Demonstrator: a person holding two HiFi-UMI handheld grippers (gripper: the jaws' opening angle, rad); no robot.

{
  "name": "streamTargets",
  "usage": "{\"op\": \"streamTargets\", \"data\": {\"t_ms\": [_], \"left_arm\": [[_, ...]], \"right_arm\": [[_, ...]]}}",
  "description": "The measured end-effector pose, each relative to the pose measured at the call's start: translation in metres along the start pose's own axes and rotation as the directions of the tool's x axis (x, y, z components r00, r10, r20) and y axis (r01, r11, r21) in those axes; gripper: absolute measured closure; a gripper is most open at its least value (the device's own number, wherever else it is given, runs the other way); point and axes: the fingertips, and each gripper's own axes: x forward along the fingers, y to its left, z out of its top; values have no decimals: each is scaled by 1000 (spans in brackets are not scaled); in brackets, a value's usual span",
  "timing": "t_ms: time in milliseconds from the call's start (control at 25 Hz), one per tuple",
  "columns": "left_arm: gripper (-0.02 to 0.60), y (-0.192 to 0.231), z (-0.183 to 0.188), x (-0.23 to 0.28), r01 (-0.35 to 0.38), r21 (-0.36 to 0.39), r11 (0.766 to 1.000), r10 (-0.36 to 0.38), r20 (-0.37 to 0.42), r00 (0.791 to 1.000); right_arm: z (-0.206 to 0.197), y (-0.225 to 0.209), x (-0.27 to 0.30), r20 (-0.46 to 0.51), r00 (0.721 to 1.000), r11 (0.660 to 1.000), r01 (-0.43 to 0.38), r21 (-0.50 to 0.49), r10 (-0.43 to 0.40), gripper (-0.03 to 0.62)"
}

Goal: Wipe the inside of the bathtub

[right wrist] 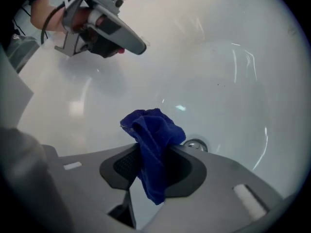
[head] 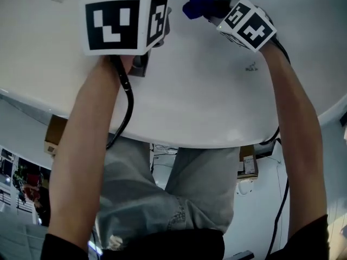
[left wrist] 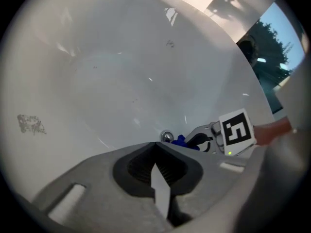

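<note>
Blue cloth (right wrist: 151, 130) just above the tub drain (right wrist: 195, 144)
Right gripper (right wrist: 154, 153) pinches it mid-fold. Probably soft, light, floppy, so grab it bunched. Left gripper (left wrist: 156, 149) pressed together, empty.

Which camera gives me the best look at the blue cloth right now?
Right gripper view: the cloth fills the centre, clamped in the right tongs. Head view shows only a blue corner at the top edge; left gripper view, a small speck by the drain.

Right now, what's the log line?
left gripper: shut, empty | right gripper: shut on blue cloth | blue cloth: near bathtub drain
</note>
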Motion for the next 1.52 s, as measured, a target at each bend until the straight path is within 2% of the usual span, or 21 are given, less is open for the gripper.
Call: {"op": "streamTargets", "data": {"t_ms": [120,280,680,800,1000,1360,1520], "left_arm": [[577,-4,2,4,13,11,1000,-13,5,1000],[577,-4,-3,7,20,10,1000,-20,-10,1000],[577,-6,-2,7,35,-14,999,-35,-11,999],[577,-8,-5,8,47,-16,999,-47,-13,999],[577,-10,-2,10,56,11,998,-56,-11,998],[577,-7,7,-5,30,39,999,-30,9,1000],[577,1,4,-20,3,33,999,-4,28,1000]], "right_arm": [[-14,-11,17,-47,998,998,42,45,-40,461],[-37,-11,34,-110,993,992,57,109,-45,459],[-53,9,62,-198,980,993,26,111,-4,457],[-55,28,75,-217,975,990,-16,140,46,457],[-59,24,76,-251,967,989,-14,145,51,457],[-45,58,55,-237,949,970,-173,170,210,462],[-36,78,48,-239,933,961,-241,133,268,465]]}}
